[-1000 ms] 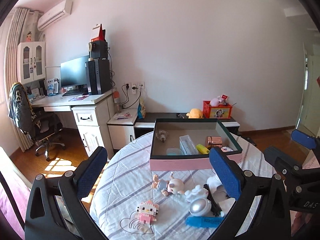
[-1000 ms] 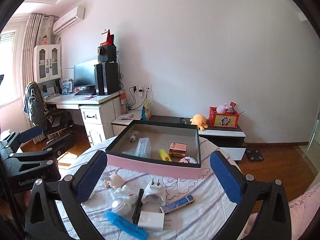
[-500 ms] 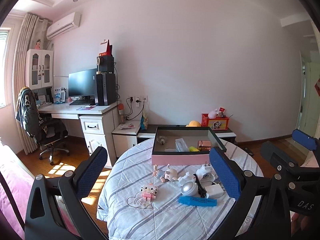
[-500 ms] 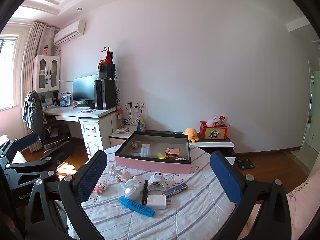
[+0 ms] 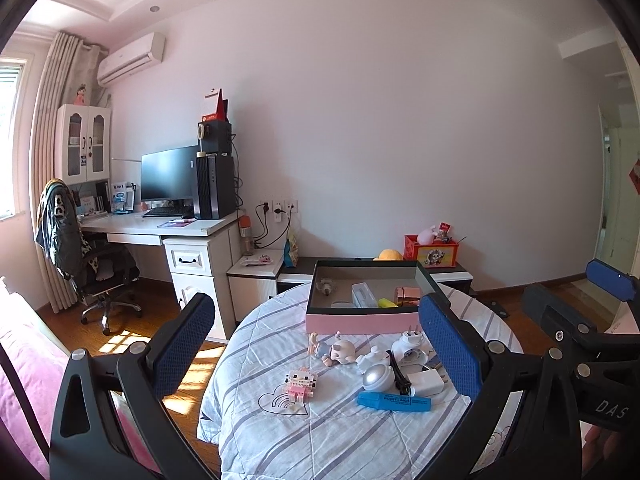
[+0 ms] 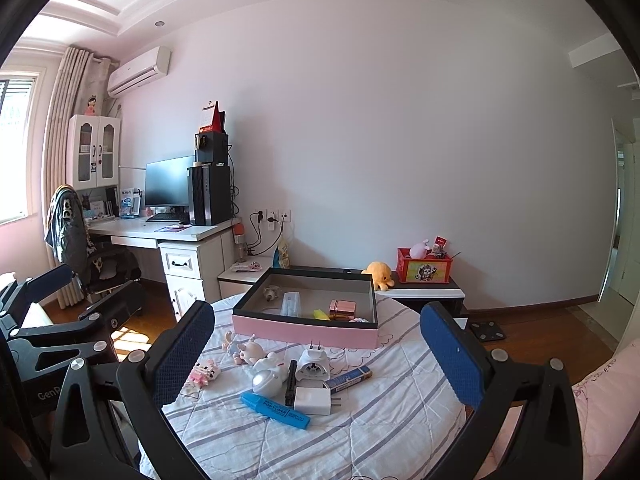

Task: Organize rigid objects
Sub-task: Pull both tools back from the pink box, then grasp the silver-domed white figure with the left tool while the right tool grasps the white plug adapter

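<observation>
A pink-sided box [image 5: 362,322] [image 6: 304,330] stands at the far side of a round table with a striped cloth [image 5: 304,436] [image 6: 384,412]; it holds a copper case [image 6: 343,309], a yellow marker and a clear case. Loose in front of it lie a blue highlighter [image 5: 394,402] [image 6: 275,410], a white charger [image 6: 314,400], a white plug adapter [image 6: 314,364], a silver ball [image 5: 376,378], a black clip, small figurines [image 5: 332,352] and a pink block toy [image 5: 301,382]. My left gripper [image 5: 316,344] and right gripper [image 6: 316,344] both hang open above the table's near side, holding nothing.
A desk [image 5: 160,226] with monitor and computer tower stands at the back left, an office chair [image 5: 80,264] beside it. A low cabinet [image 6: 424,292] with a red toy box and yellow plush lines the far wall. Pink bedding [image 6: 600,400] lies at the right.
Both grippers have drawn back and up from the table, so the box and loose items look smaller and farther away. Both stay open and empty.
</observation>
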Demonstrator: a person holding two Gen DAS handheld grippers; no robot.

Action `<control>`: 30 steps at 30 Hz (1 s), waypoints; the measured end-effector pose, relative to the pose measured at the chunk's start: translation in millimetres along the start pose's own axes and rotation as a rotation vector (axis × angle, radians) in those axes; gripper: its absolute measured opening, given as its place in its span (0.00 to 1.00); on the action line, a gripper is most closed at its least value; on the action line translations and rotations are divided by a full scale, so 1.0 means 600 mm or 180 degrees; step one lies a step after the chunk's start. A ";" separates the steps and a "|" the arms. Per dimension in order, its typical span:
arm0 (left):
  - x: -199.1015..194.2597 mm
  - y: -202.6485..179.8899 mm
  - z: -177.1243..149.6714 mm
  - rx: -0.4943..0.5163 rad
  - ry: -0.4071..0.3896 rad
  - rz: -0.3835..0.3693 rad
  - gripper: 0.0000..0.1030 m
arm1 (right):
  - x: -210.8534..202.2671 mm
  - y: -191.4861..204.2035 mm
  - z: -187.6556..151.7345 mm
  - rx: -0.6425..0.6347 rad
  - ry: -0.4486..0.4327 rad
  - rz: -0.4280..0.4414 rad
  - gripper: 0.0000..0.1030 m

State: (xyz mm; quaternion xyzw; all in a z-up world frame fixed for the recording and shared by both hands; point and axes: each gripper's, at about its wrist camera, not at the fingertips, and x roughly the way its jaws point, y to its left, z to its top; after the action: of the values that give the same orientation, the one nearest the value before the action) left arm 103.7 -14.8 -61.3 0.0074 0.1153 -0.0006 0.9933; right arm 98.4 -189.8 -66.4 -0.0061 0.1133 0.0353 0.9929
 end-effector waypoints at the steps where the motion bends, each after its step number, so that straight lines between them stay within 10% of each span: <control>1: 0.002 0.000 -0.002 0.0001 0.0012 0.0001 1.00 | 0.001 0.000 -0.001 0.0000 0.0010 0.0001 1.00; 15: 0.066 -0.011 -0.034 0.0079 0.0323 -0.0018 1.00 | 0.061 -0.016 -0.032 0.0043 0.0297 -0.0025 1.00; 30: 0.204 -0.015 -0.129 0.0023 0.1214 -0.0316 1.00 | 0.182 -0.057 -0.125 0.0168 0.0943 -0.0075 1.00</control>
State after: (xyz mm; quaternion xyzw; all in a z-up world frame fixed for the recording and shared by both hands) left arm 205.0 -22.8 -165.0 0.0052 0.3016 -0.0485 0.9522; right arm 190.3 -217.8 -164.2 0.0135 0.2594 0.0194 0.9655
